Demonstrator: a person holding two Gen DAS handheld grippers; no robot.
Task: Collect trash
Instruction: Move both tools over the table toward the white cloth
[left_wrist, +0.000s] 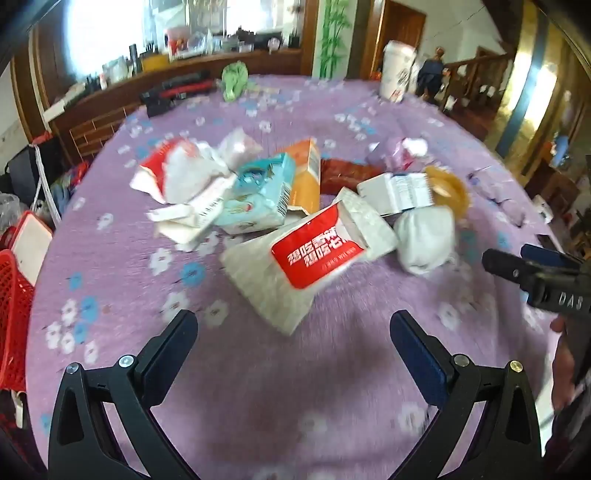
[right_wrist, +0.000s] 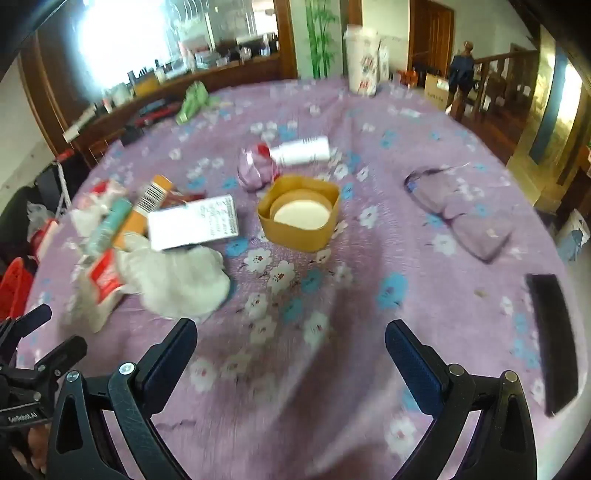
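Purple tablecloth (left_wrist: 258, 387) | 1 trash pile (left_wrist: 295, 206) | 1 paper cup (right_wrist: 299, 218) | left gripper (left_wrist: 293, 328) apart | right gripper (right_wrist: 291, 336) apart

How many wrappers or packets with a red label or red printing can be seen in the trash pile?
2, from the left wrist view: the big white packet with a red label nearest the left gripper, and a red-and-white wrapper at the pile's far left. Others may be buried underneath.
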